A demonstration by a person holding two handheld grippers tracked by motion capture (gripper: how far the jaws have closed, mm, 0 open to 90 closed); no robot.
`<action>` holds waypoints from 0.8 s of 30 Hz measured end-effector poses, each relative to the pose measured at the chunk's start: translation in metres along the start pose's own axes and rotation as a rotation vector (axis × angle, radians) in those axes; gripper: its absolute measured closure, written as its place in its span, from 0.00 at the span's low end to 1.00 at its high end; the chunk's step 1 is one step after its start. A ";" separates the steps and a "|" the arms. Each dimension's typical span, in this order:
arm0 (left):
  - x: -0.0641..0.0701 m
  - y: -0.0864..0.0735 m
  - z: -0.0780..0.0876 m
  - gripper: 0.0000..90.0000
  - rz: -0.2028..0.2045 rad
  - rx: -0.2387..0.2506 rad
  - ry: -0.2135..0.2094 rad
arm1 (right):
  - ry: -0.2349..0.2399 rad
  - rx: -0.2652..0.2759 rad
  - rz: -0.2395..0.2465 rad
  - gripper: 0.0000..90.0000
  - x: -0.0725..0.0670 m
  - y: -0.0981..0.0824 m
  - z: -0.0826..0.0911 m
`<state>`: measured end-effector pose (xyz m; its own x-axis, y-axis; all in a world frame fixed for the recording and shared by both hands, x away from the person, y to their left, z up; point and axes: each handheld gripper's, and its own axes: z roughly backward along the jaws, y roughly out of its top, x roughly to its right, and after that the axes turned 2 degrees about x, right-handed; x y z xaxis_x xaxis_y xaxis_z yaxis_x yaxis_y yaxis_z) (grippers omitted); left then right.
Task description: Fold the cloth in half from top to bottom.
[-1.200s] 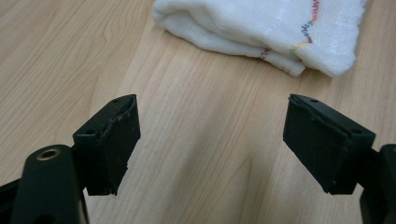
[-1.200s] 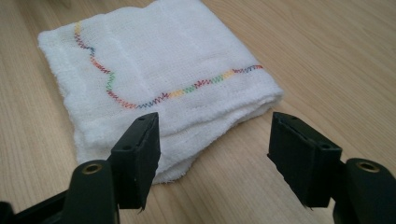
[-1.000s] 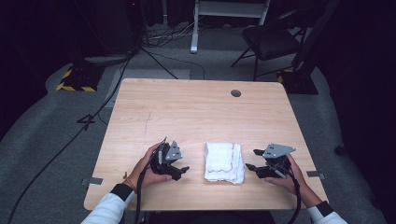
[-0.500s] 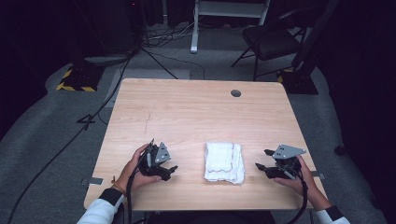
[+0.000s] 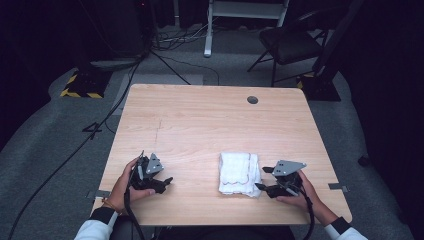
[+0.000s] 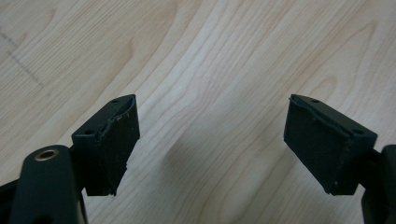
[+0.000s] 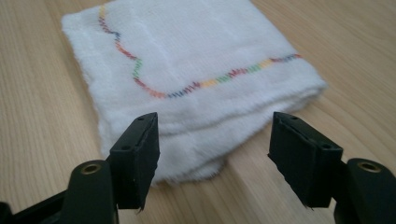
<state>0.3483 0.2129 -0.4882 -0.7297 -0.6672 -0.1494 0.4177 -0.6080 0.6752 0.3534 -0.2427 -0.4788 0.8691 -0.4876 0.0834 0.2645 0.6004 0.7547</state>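
We note the folded white towel (image 5: 239,173) near the table's (image 5: 210,120) front edge, right gripper (image 5: 264,179) gaping empty at its 3 o'clock, left gripper (image 5: 167,181) likewise empty, well off at 9 o'clock.

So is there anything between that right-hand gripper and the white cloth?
Nothing visible. The right gripper has its jaws open and points straight at the near edge of the folded white cloth, with bare table between them. The left gripper sits apart from the cloth, over bare wood.
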 end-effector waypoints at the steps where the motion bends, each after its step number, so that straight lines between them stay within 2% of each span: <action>1: -0.002 -0.002 0.000 0.21 0.014 -0.003 0.005 | 0.014 -0.002 0.001 0.38 -0.002 0.002 -0.005; 3: -0.003 -0.005 0.001 0.21 0.026 -0.001 0.007 | 0.037 -0.006 0.009 0.39 -0.007 0.006 -0.015; 5: -0.004 -0.005 0.001 0.21 0.033 0.004 0.005 | 0.038 -0.016 0.013 0.38 -0.010 0.010 -0.024; 7: -0.003 -0.005 0.000 0.21 0.034 0.005 0.002 | 0.060 -0.003 -0.017 0.38 -0.009 0.013 -0.032; 12: -0.001 -0.005 -0.004 0.21 0.029 -0.005 -0.012 | 0.034 -0.010 -0.036 0.39 -0.007 0.021 -0.044; 17: 0.001 -0.005 -0.004 0.21 0.027 0.002 -0.014 | 0.022 -0.005 -0.064 0.39 0.004 0.027 -0.054; 24: 0.001 -0.005 -0.005 0.21 0.031 0.006 -0.025 | 0.002 -0.017 -0.067 0.39 0.026 0.037 -0.067</action>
<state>0.3484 0.2136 -0.4957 -0.7299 -0.6746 -0.1102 0.4372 -0.5846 0.6835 0.4137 -0.1909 -0.4923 0.8499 -0.5260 0.0320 0.3292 0.5773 0.7473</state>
